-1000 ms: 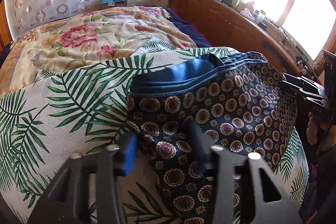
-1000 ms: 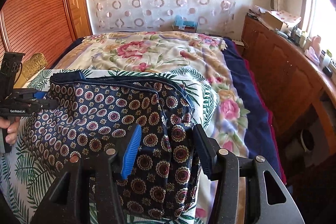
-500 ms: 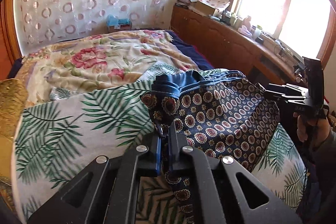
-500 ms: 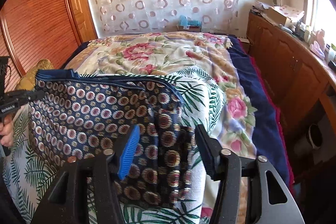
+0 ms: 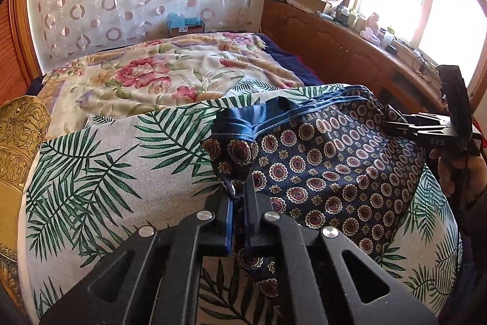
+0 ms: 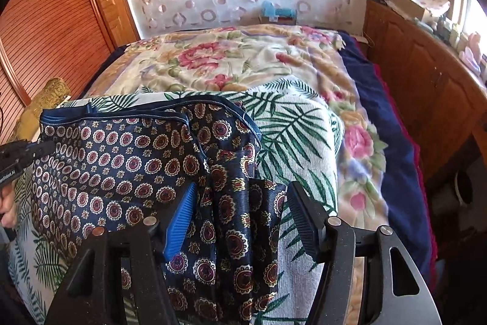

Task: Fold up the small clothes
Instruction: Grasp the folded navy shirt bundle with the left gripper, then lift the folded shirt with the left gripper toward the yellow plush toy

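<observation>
A pair of shorts is lying on the palm-leaf cloth spread over the near end of the bed, toward its right side, with one leg spilling over the near edge. The fabric looks thin, glossy and very light, so I am judging that it is going to slide and slump rather than hold a crease; the safest places to take hold seem to be the stitched blue waistband and the hemmed corners, where several layers bunch together and give the pads something to bite. The left tool is pinching a gathered fold of the shorts at their left corner, its jaws closed on the cloth and drawing it up into a small peak. The right tool is standing wide open, its jaws straddling the drooping leg without squeezing it, and it is sitting at the right side of the garment in the left camera's view. The shorts are dark navy, printed with rows of maroon and gold medallions, and the waistband is showing a plain blue lining along the far edge. A flowered blanket is covering the far part of the bed.
</observation>
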